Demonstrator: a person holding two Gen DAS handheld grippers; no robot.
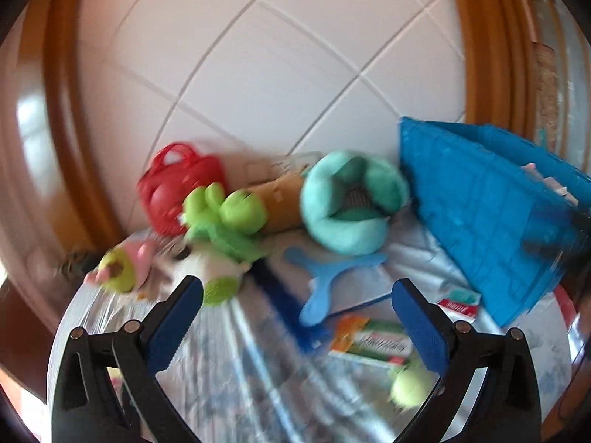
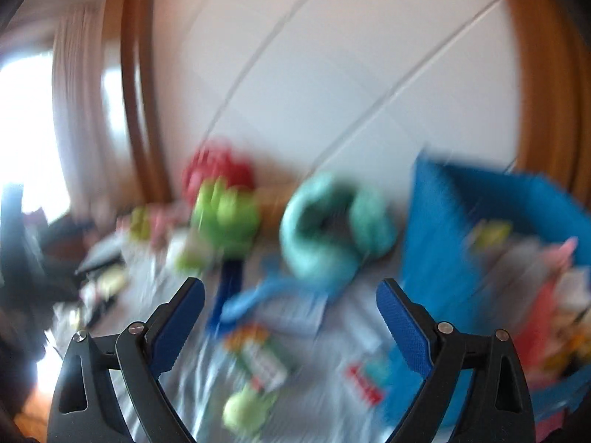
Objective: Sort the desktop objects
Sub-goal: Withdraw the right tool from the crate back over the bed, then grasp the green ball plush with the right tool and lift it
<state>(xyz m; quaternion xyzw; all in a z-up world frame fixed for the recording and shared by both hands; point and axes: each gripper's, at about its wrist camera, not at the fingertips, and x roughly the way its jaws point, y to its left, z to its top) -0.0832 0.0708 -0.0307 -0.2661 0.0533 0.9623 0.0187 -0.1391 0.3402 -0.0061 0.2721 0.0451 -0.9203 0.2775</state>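
Note:
Both views are motion-blurred. A blue basket (image 1: 480,206) (image 2: 443,229) stands on the right of the table, with several items showing inside it in the right wrist view. Left of it lies a teal plush ring (image 1: 347,199) (image 2: 325,229), then a green plush toy (image 1: 229,217) (image 2: 225,217) and a red toy bag (image 1: 177,188) (image 2: 218,170). A light blue plastic tool (image 1: 325,277) (image 2: 258,291) and an orange-green box (image 1: 369,339) (image 2: 258,354) lie nearer. My left gripper (image 1: 295,295) is open and holds nothing. My right gripper (image 2: 290,297) is open, nothing between its fingers.
A small pale green toy (image 1: 410,387) (image 2: 243,409) lies close in front. A pink and yellow toy (image 1: 122,269) sits at the left, a red-white packet (image 1: 458,302) (image 2: 364,384) by the basket. White tiled wall (image 1: 277,55) with wooden trim stands behind.

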